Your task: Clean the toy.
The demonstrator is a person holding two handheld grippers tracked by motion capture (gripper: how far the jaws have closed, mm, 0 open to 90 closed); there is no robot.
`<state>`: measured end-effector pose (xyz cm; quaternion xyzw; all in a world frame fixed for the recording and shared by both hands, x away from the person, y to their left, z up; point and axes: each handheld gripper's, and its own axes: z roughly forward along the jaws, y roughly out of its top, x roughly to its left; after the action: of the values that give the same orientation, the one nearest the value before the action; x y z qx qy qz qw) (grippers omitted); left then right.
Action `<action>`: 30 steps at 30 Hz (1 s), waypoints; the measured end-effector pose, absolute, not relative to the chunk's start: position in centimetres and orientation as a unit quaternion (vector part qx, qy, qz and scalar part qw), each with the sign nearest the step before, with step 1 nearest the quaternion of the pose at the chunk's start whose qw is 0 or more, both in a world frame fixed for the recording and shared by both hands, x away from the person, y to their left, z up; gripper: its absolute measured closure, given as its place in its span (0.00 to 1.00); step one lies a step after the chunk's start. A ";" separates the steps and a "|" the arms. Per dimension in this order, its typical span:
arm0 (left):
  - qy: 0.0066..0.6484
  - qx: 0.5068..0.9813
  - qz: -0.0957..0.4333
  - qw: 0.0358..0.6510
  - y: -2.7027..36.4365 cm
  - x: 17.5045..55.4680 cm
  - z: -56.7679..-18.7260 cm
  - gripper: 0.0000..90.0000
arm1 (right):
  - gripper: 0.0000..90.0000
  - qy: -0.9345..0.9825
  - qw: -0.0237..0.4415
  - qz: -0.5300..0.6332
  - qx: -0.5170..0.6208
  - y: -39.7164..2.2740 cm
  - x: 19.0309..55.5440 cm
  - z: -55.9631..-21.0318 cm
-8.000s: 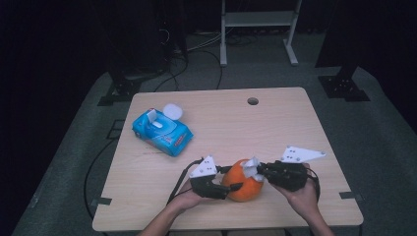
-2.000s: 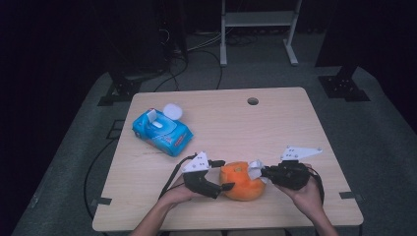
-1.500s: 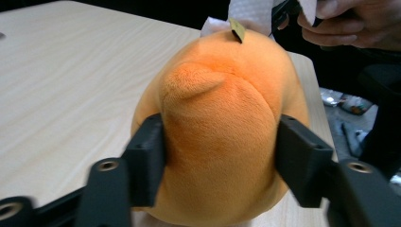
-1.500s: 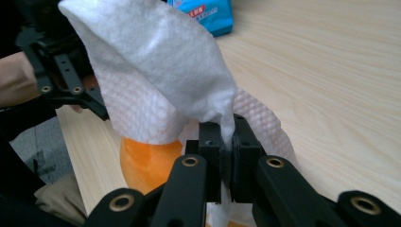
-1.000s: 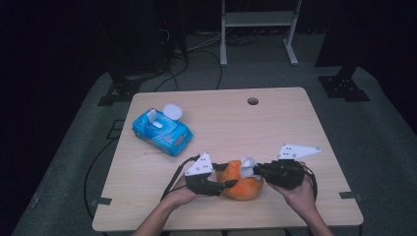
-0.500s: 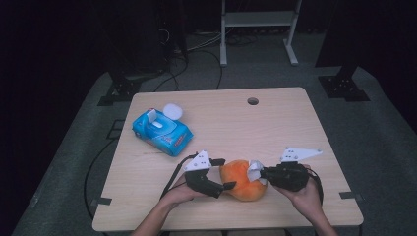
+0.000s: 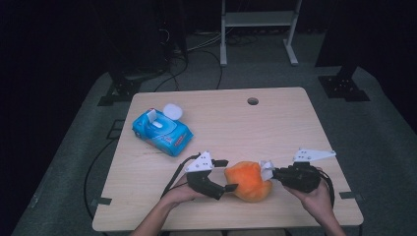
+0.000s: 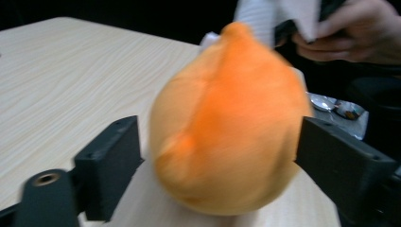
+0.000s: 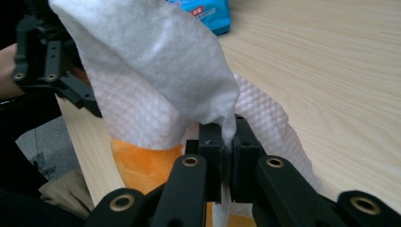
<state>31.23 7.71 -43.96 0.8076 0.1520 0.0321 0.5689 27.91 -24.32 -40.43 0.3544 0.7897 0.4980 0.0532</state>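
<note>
Between the left gripper's [image 8: 222, 189] spread jaws sits the orange plush [image 8: 229, 127].

The blue wipes pack [image 7: 162, 131] bears print, but none of it is legible.

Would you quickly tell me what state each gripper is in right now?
Left gripper: open, its jaws just opened, standing either side of the orange plush toy.
Right gripper: shut on the white wipe.
</note>
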 end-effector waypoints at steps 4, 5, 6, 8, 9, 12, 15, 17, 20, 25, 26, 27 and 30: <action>0.148 0.812 0.000 0.564 7.2 31.4 -45.5 0.12 | 0.94 0.788 0.049 0.500 0.356 -24.3 28.0 -40.5; 0.143 0.813 -0.006 0.564 7.0 31.3 -45.7 0.12 | 0.94 0.787 0.048 0.501 0.356 -24.3 28.0 -40.6; 0.136 0.816 -0.006 0.561 6.7 31.1 -45.9 0.14 | 0.94 0.787 0.047 0.502 0.356 -24.3 28.0 -40.6; 0.131 0.817 0.005 0.562 6.4 30.7 -45.7 0.23 | 0.94 0.788 0.045 0.502 0.355 -24.2 28.0 -40.6; 0.131 0.820 0.012 0.558 6.5 30.6 -45.3 0.27 | 0.95 0.787 0.048 0.504 0.354 -24.2 27.9 -40.5; 0.124 0.815 0.024 0.566 6.8 30.1 -43.7 0.36 | 0.95 0.779 0.047 0.519 0.349 -24.1 27.8 -40.0; 0.115 0.807 0.024 0.579 7.7 29.9 -42.1 0.36 | 0.95 0.773 0.037 0.531 0.346 -23.9 28.1 -39.8; 0.113 0.802 0.025 0.586 8.4 30.1 -41.5 0.37 | 0.95 0.773 0.032 0.531 0.345 -23.7 28.3 -39.9; 0.132 0.814 0.038 0.565 8.9 30.4 -42.2 0.41 | 0.95 0.784 0.021 0.513 0.350 -23.0 29.0 -40.9; 0.141 0.811 0.035 0.567 9.1 30.7 -42.6 0.41 | 0.95 0.784 0.029 0.507 0.358 -23.0 29.4 -41.2; 0.140 0.810 0.033 0.569 9.0 30.7 -42.6 0.41 | 0.95 0.780 0.036 0.513 0.356 -23.1 29.2 -40.6; 0.138 0.810 0.032 0.569 8.9 30.7 -42.7 0.41 | 0.95 0.776 0.044 0.521 0.353 -23.1 29.1 -40.0; 0.134 0.812 0.032 0.567 8.8 30.5 -42.7 0.39 | 0.95 0.772 0.049 0.539 0.334 -22.6 28.8 -38.8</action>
<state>30.49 8.83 -42.67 0.8124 0.1341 0.0318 0.5665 28.79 -22.57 -38.80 0.3344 0.7716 0.5389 0.0493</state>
